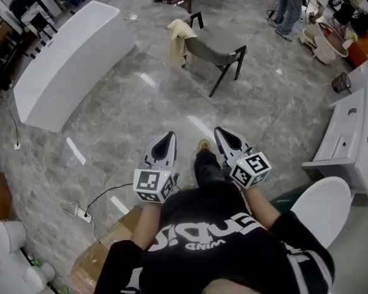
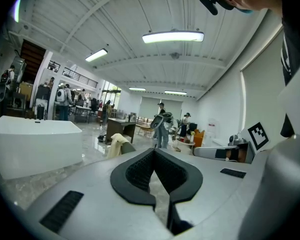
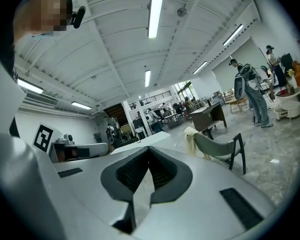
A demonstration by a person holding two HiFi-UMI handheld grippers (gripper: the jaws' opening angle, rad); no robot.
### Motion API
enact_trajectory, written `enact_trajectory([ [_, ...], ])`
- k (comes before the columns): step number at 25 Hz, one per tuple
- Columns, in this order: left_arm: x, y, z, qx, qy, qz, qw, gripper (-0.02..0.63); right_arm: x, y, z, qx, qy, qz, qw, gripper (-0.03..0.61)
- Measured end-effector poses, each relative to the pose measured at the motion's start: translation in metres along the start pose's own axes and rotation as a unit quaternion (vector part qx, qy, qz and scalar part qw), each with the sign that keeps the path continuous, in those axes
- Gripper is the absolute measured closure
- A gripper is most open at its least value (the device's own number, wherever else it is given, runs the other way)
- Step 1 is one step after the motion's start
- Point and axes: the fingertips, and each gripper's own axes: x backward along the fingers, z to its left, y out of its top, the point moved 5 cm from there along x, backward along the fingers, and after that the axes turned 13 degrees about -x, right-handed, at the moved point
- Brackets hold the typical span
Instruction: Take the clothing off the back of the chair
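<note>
In the head view the task looks barely begun: the pale yellow clothing (image 1: 180, 38) hangs draped over the back of the grey upholstered chair with dark legs (image 1: 216, 54), which stands well apart from the person across the grey marble floor (image 1: 129, 115), with a long white tub-shaped block (image 1: 67, 60) off to the left. Everything is left to do, namely closing the gap, opening a jaw pair, gripping the cloth and lifting it clear. The left hand-held gripper (image 1: 168, 136) and the right hand-held gripper (image 1: 222, 132) are held side by side in front of the person's body, both pointing roughly towards the chair and touching nothing. In the left gripper view the left hand-held gripper (image 2: 154, 151) is clenched, its dark ribbed pads meeting at the tips with nothing between them, and the pale yellow clothing (image 2: 116, 143) shows small and far beyond the jaws, a little left of their line. In the right gripper view the right hand-held gripper (image 3: 149, 149) is likewise pressed together at the tips and empty, while the pale yellow clothing (image 3: 191, 140) and the grey upholstered chair with dark legs (image 3: 217, 146) sit off to the right of its jaws, distant and untouched
</note>
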Motion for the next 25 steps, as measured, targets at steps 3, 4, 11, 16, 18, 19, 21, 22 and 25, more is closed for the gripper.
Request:
enact_trajectory([
  [3, -0.028, 0.007, 0.012, -0.005, -0.007, 0.002, 1.0, 0.598, -0.024, 0.015, -0.016, 0.0, 0.004, 0.002, 1.0, 0.565],
  [4, -0.037, 0.009, 0.015, -0.004, -0.01, 0.001, 0.9999, 0.598, -0.032, 0.021, -0.021, 0.001, 0.005, 0.003, 1.0, 0.565],
  [11, -0.1, 0.031, 0.048, 0.001, 0.003, 0.0, 1.0, 0.598, -0.087, 0.065, -0.058, 0.0, 0.019, 0.009, 1.0, 0.565],
  [16, -0.146, 0.044, 0.061, 0.008, 0.019, 0.0, 0.9998, 0.598, -0.118, 0.095, -0.087, 0.007, 0.038, 0.024, 0.999, 0.565],
  [18, -0.163, 0.048, 0.063, 0.01, 0.026, -0.001, 0.9996, 0.598, -0.129, 0.106, -0.1, 0.01, 0.045, 0.029, 0.998, 0.565],
  [19, -0.171, 0.05, 0.064, 0.011, 0.031, -0.002, 0.9994, 0.598, -0.134, 0.111, -0.106, 0.011, 0.05, 0.033, 0.998, 0.565],
  [21, -0.186, 0.053, 0.068, 0.015, 0.041, -0.005, 0.999, 0.598, -0.145, 0.12, -0.116, 0.015, 0.06, 0.039, 0.997, 0.565],
  [22, -0.192, 0.055, 0.069, 0.016, 0.046, -0.006, 0.9988, 0.598, -0.15, 0.124, -0.12, 0.015, 0.063, 0.041, 0.997, 0.565],
  [25, -0.208, 0.059, 0.072, 0.018, 0.057, -0.006, 0.9982, 0.598, -0.163, 0.134, -0.132, 0.014, 0.073, 0.045, 0.996, 0.565],
])
